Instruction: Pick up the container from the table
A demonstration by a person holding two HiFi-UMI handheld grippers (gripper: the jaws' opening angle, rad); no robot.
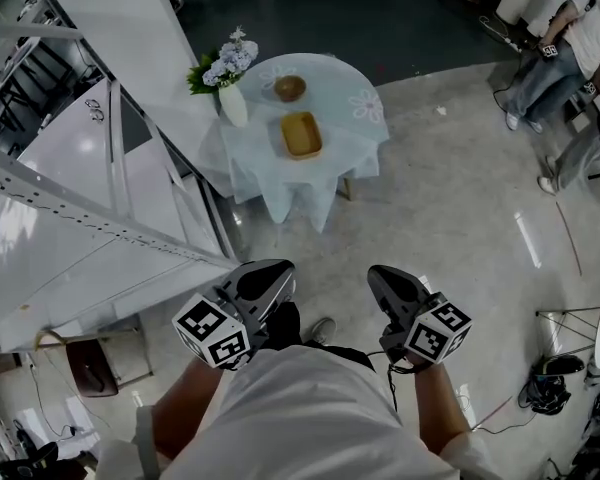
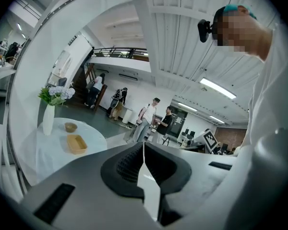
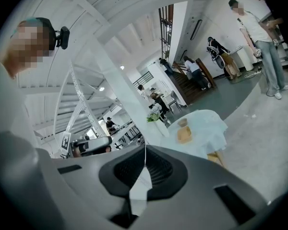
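Observation:
A shallow yellow-orange rectangular container (image 1: 301, 134) lies on a round table with a pale blue cloth (image 1: 360, 143), well ahead of me. It also shows small in the left gripper view as the container (image 2: 77, 143) and in the right gripper view as the container (image 3: 184, 135). My left gripper (image 1: 269, 276) and right gripper (image 1: 388, 282) are held close to the person's body, far from the table. The jaws of the left gripper (image 2: 144, 146) meet in a thin seam with nothing between them. The right gripper (image 3: 145, 151) looks the same.
On the table also stand a white vase with flowers (image 1: 231, 93) and a small brown bowl (image 1: 289, 88). A white staircase frame (image 1: 100, 178) rises at the left. People sit at the far right (image 1: 570, 48). Cables and a stand (image 1: 552, 388) lie on the floor.

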